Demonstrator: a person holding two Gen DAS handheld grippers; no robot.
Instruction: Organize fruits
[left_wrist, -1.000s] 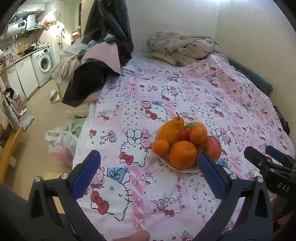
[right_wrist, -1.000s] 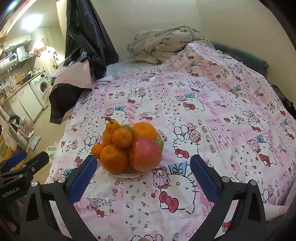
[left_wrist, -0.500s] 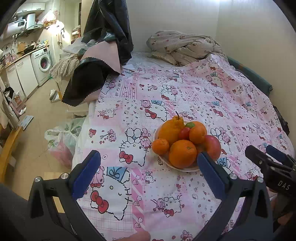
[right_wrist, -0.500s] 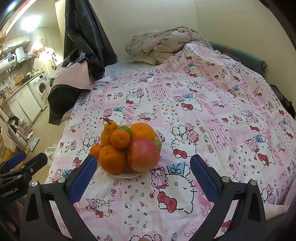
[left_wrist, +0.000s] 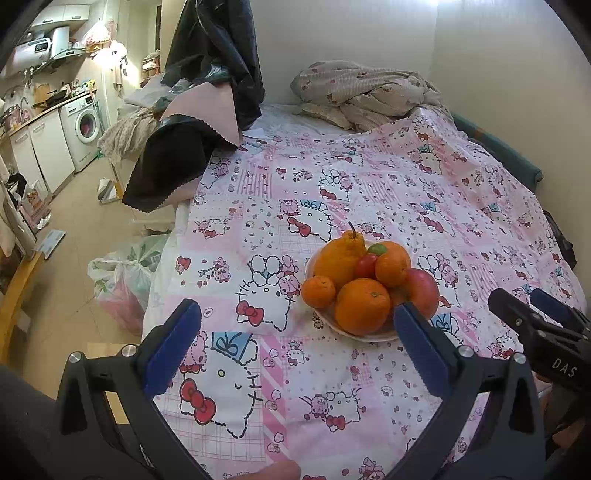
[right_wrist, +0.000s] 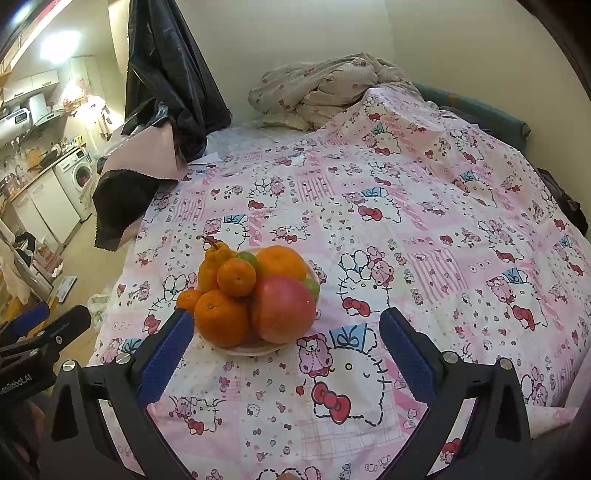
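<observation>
A pale plate (left_wrist: 369, 335) heaped with fruit sits on the pink Hello Kitty bedspread (left_wrist: 369, 184). In the left wrist view it holds a large orange (left_wrist: 362, 311), a small mandarin (left_wrist: 318, 291), a pear-shaped orange citrus (left_wrist: 341, 256), a cherry tomato (left_wrist: 365, 265) and a red apple (left_wrist: 421, 292). In the right wrist view I see the plate (right_wrist: 255, 347), the apple (right_wrist: 282, 314) and oranges (right_wrist: 221, 322). My left gripper (left_wrist: 295, 343) is open and empty, near the plate. My right gripper (right_wrist: 286, 350) is open and empty, just before the plate.
A crumpled beige blanket (left_wrist: 364, 96) lies at the bed's head by the wall. Black and pink cloth (left_wrist: 184, 147) hangs over the bed's left side. Plastic bags (left_wrist: 122, 280) sit on the floor on the left. A washing machine (left_wrist: 83, 129) stands in the kitchen beyond.
Both grippers have drifted slightly; the plate sits a little lower and nearer in both views. Both stay open and nothing was taken hold of.
</observation>
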